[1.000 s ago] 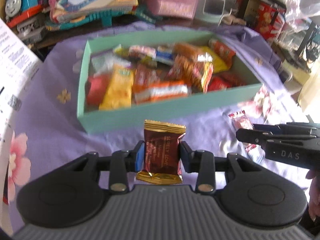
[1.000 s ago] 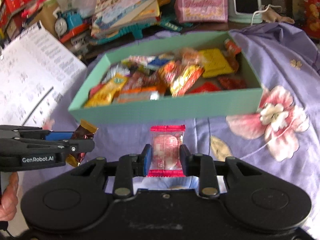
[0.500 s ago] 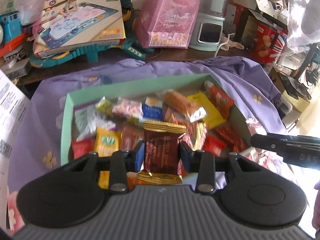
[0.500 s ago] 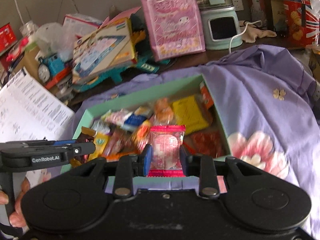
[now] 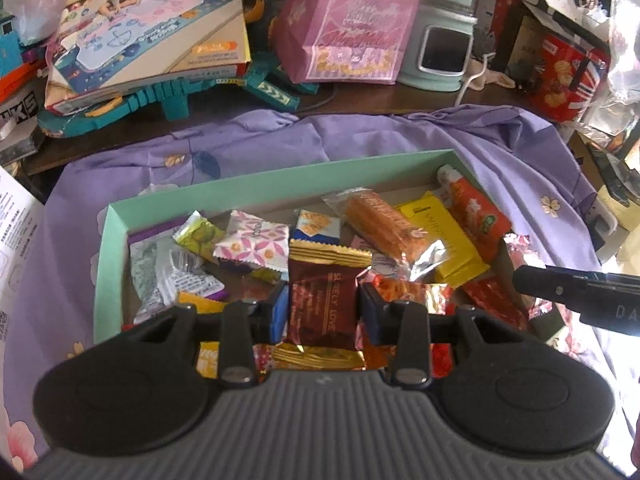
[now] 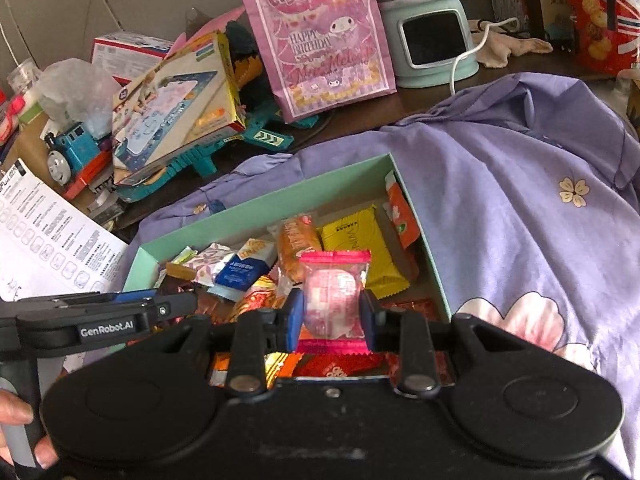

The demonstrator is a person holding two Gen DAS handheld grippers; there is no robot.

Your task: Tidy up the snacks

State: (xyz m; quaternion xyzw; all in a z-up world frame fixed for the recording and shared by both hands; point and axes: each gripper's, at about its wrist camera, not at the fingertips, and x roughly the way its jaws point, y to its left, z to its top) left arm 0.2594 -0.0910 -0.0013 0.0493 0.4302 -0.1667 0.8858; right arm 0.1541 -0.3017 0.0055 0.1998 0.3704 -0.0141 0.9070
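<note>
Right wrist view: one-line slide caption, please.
Right gripper holds a pink-edged clear candy packet above the snack-filled mint-green cardboard box.

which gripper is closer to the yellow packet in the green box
Right. The right gripper holds its pink candy just in front of the yellow packet; the left gripper sits further along the box toward its own side.

dark red foil snack packet with gold crimped ends (image 5: 323, 304): upright, pinched at both sides, above box | clear candy wrapper with pink ends and pale pink sweet inside (image 6: 333, 300): upright, pinched at both sides, above box | shallow mint-green cardboard box (image 5: 280, 182): open-topped, on purple floral cloth, holds heap of mixed wrapped snacks (image 5: 400, 236)
</note>
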